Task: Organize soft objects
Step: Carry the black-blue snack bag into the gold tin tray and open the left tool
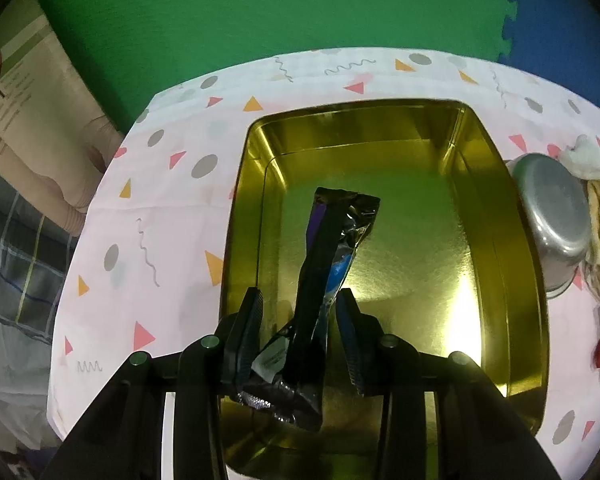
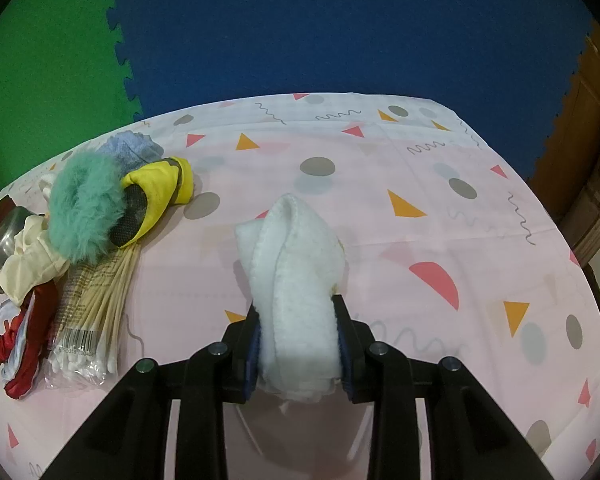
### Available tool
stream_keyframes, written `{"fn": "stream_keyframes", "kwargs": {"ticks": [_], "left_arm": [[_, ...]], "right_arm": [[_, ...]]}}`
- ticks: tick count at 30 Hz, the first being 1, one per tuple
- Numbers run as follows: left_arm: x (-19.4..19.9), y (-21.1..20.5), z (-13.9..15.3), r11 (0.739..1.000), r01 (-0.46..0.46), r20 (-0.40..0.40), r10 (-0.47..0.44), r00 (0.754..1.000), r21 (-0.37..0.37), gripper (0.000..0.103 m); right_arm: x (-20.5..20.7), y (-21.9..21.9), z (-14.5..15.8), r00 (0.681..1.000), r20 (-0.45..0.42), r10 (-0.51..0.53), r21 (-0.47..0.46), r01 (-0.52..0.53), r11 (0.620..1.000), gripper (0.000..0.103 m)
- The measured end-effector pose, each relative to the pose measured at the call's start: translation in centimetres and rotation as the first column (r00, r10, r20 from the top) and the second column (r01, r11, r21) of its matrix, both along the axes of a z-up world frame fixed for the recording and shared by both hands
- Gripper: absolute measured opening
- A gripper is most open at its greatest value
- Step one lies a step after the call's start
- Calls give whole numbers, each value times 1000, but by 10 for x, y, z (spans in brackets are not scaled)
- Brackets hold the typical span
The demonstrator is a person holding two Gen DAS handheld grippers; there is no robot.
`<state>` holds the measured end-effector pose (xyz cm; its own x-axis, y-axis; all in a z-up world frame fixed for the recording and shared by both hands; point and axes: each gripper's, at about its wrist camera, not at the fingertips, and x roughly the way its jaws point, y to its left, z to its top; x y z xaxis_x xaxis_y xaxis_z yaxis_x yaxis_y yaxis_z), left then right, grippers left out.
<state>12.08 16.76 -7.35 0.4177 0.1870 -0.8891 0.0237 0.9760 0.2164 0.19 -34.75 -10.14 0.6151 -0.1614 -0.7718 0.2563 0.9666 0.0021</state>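
Your table (image 2: 440,208), under its pink patterned cloth, carries a gold tin (image 1: 504,264) on the left side. Heap of soft things (image 2: 88,216) beyond the tin's right wall: teal fluff, yellow cloth, swab packet. Your right gripper (image 2: 296,320) is clamped on a folded white towel (image 2: 296,264), held above the cloth. Your left gripper (image 1: 300,308) straddles a black wrapper (image 1: 332,248) inside the tin; fingers apart, pads not visibly pressing it.
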Motion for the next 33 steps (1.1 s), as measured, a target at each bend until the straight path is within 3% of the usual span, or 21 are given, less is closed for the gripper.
{"fn": "stream_keyframes", "kwargs": {"ticks": [8, 22, 33], "left_arm": [[-19, 0, 19, 998, -61, 82, 63, 995, -27, 36], [-65, -19, 29, 984, -145, 192, 163, 968, -104, 50], [-81, -11, 25, 984, -164, 233, 176, 957, -67, 61]], "right_arm": [[1, 0, 0, 1000, -3, 1, -7, -1, 1000, 32], [1, 0, 0, 1000, 0, 1, 0, -1, 1000, 32], [-3, 2, 8, 999, -8, -39, -12, 39, 999, 30]]}}
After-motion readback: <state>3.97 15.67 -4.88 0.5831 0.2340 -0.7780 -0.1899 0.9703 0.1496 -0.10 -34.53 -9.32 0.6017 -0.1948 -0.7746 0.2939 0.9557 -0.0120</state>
